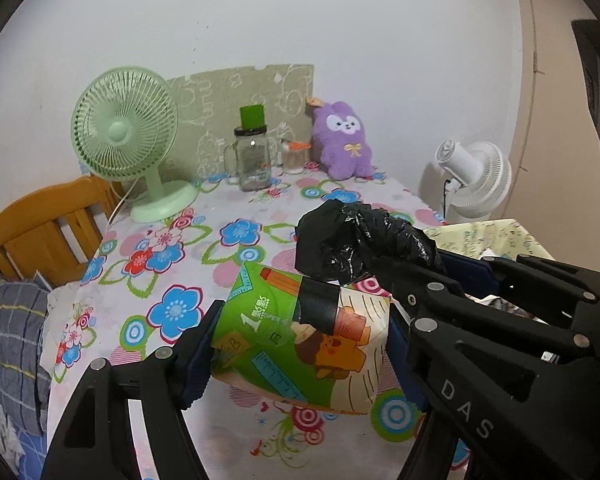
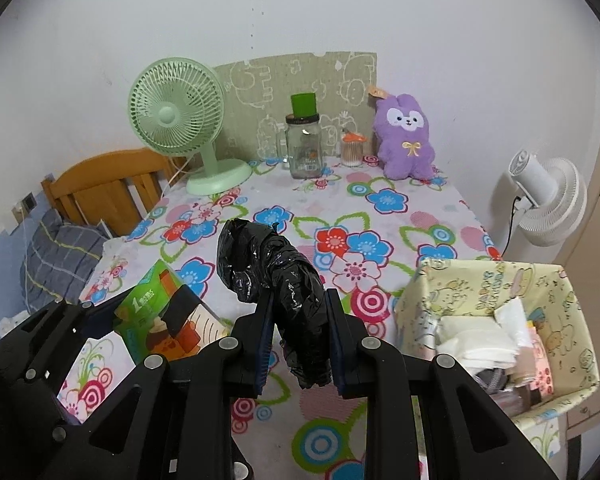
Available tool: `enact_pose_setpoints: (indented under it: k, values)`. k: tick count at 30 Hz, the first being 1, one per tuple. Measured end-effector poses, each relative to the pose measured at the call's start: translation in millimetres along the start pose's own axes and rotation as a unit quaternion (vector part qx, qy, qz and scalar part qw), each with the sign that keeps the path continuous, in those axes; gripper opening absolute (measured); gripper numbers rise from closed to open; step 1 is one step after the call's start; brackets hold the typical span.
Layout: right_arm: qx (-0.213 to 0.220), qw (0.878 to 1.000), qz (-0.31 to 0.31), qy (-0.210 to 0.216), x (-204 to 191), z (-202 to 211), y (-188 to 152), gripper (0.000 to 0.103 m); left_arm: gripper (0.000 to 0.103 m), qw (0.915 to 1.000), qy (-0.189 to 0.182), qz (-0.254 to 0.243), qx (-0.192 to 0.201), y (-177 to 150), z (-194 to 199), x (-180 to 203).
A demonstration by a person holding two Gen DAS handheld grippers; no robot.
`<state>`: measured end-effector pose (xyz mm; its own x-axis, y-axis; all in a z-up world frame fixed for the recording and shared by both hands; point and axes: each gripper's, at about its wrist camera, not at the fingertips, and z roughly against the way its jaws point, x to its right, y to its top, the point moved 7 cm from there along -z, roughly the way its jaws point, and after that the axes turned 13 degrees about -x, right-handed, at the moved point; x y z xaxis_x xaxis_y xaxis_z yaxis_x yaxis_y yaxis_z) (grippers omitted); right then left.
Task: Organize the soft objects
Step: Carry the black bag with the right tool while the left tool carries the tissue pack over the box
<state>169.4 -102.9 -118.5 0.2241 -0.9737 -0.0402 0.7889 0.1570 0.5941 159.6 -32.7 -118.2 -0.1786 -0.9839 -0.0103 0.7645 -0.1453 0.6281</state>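
— While both were raised over the flowered surface (image 2: 380,216), what did each hand-held gripper carry?
— My left (image 1: 300,348) clamped the green cartoon-printed soft pack (image 1: 300,344); my right (image 2: 298,340) pinched the crumpled black plastic bag (image 2: 276,272). Next, I judged, came the yellow fabric basket (image 2: 488,288).

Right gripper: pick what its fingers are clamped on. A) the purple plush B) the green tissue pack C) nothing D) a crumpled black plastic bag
D: in the right wrist view the right gripper has both fingers pressed against the black bag, while the plush sits far back on the table by the wall.
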Motion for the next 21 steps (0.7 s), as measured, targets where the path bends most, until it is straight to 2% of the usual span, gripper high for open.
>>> enact_pose_setpoints:
  k: [8,21]
  values:
    - [0.017,1.0,0.004,-0.013,17.3,24.8,-4.6,0.027,0.077,0.9998,-0.004,-0.013,0.012,3.5,13.2,24.7]
    - [0.025,0.998,-0.015,-0.049,58.3,37.9,-10.8,0.027,0.077,0.999,-0.011,-0.042,0.014,15.0,5.9,66.6]
